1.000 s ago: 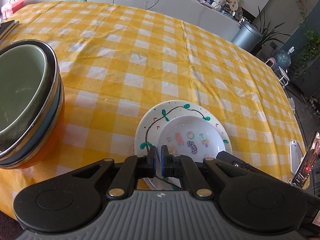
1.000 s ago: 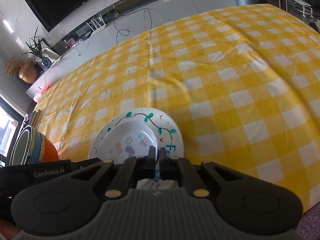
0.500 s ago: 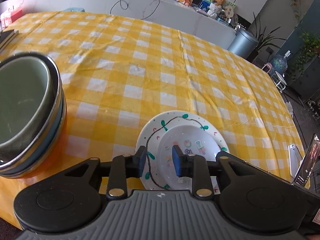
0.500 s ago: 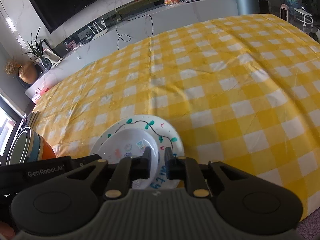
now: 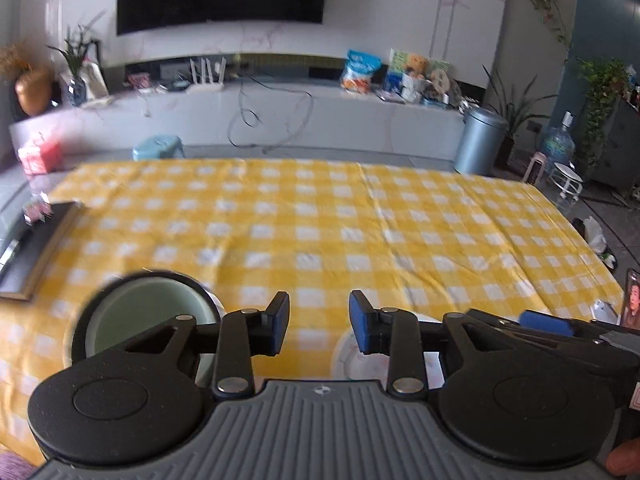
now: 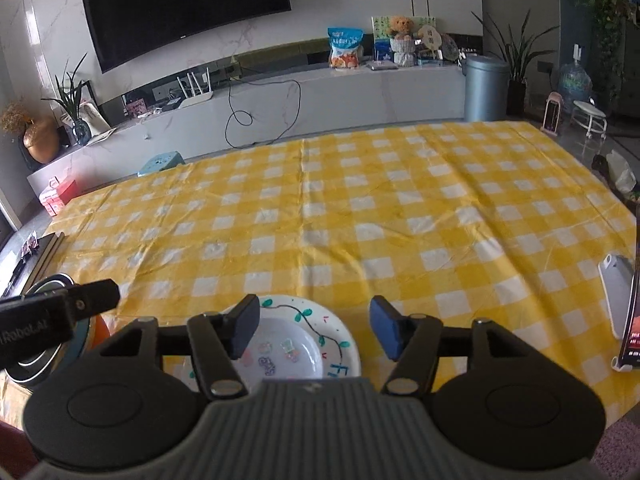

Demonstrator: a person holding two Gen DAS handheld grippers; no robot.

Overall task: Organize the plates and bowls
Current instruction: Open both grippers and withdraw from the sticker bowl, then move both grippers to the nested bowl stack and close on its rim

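A white plate painted with a green vine (image 6: 308,320) lies near the table's front edge, with a smaller white plate (image 6: 280,350) stacked in it. In the left wrist view only its rim (image 5: 344,356) shows behind my fingers. A stack of bowls, green one on top (image 5: 144,316), stands to the plates' left; its rim shows in the right wrist view (image 6: 44,354). My left gripper (image 5: 319,328) is open and empty, raised above the front edge. My right gripper (image 6: 314,330) is open and empty above the plates.
The table has a yellow checked cloth (image 6: 360,208). A dark book (image 5: 36,248) lies at the left edge. A phone on a stand (image 6: 630,320) and a white device (image 6: 616,292) are at the right edge. A TV wall and counter stand behind.
Both grippers have opened wide and let go of the plates. Both have lifted and tilted up, so the room behind the table is now in view.
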